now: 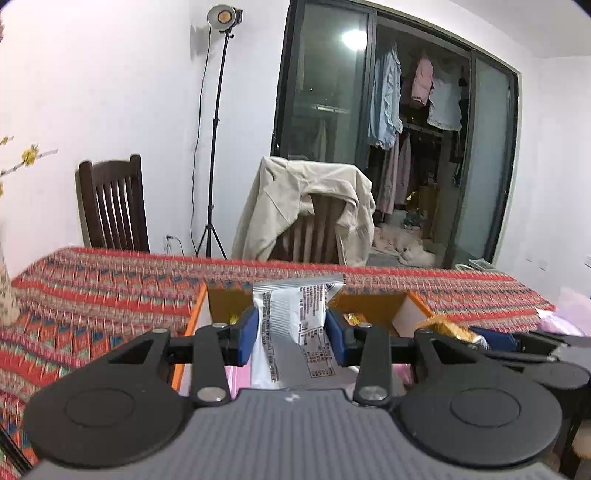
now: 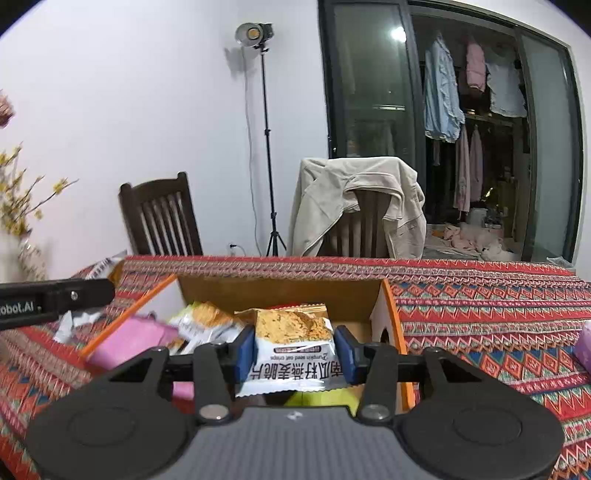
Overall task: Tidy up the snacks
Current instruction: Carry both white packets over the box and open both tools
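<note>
Left wrist view: left gripper (image 1: 290, 332) clamped on a silver-white snack packet (image 1: 295, 325), blue pads (image 1: 246, 334) pressing both sides. Packet shows its back: small black print and a table, too fine to read. It hangs above the orange-edged cardboard box (image 1: 369, 304) on the table. Gold wrapper (image 1: 448, 329) sits at the box's right side, next to the other gripper's black frame.

Right wrist view: right gripper (image 2: 295, 352) has a second packet, an oat crisp packet (image 2: 295, 349), between its pads, both touching the sides. Label reads upside down: "Pumpkin seed oat crisps", big Chinese characters below it, a photo of golden crisps on the upper part. Packet is held over the same box (image 2: 388, 321). Lower in the box: pink pouch (image 2: 133, 339), another crisp packet (image 2: 207, 323), something yellow-green (image 2: 321, 398) under the held one. Black bar (image 2: 55, 299) at left marked "obot.AI", first letter cut off; white wrapper (image 2: 72, 321) below it.

Farther out: red patterned tablecloth (image 2: 480, 314), dark wooden chair (image 2: 162, 218), second chair draped with a beige jacket (image 2: 354, 199), studio light on a tripod (image 2: 258, 35), clothes hanging behind glass doors (image 2: 443, 88), yellow flower branches (image 2: 18, 199) at left. Nothing between either packet and the box opening
</note>
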Demonstrator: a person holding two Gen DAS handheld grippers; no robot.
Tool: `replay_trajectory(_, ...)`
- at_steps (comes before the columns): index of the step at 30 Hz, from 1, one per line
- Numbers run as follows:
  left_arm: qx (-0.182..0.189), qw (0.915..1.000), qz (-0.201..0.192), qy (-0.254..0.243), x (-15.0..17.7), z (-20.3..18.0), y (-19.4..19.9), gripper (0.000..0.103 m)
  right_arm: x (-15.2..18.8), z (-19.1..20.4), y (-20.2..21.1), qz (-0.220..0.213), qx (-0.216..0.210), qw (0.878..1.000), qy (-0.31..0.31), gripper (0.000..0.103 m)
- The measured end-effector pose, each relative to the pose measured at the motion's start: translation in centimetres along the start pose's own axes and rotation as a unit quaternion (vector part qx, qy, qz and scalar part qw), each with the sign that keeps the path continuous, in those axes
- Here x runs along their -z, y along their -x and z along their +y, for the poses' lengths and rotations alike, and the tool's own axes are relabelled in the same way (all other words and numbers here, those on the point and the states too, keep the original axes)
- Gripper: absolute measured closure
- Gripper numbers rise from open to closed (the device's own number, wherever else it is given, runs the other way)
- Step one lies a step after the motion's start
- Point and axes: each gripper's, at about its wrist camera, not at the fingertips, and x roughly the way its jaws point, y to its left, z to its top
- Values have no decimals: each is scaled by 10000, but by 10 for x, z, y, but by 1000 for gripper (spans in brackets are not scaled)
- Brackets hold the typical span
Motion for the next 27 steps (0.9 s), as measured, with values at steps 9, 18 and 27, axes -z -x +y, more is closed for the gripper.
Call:
replay_trajectory(9,-428,9991,52,-57,-22,-11,-59,61,-17,-9,-46,75,370,9992,-104,57)
replay_trajectory(18,-649,9978,-85,145,-2,11,-67,0,-4,-22,-51,164,320,9990,-262,0)
replay_trajectory(27,-584,9980,-95,211,9,19,-41,0,4,-19,-24,3,305,9993,-215,0)
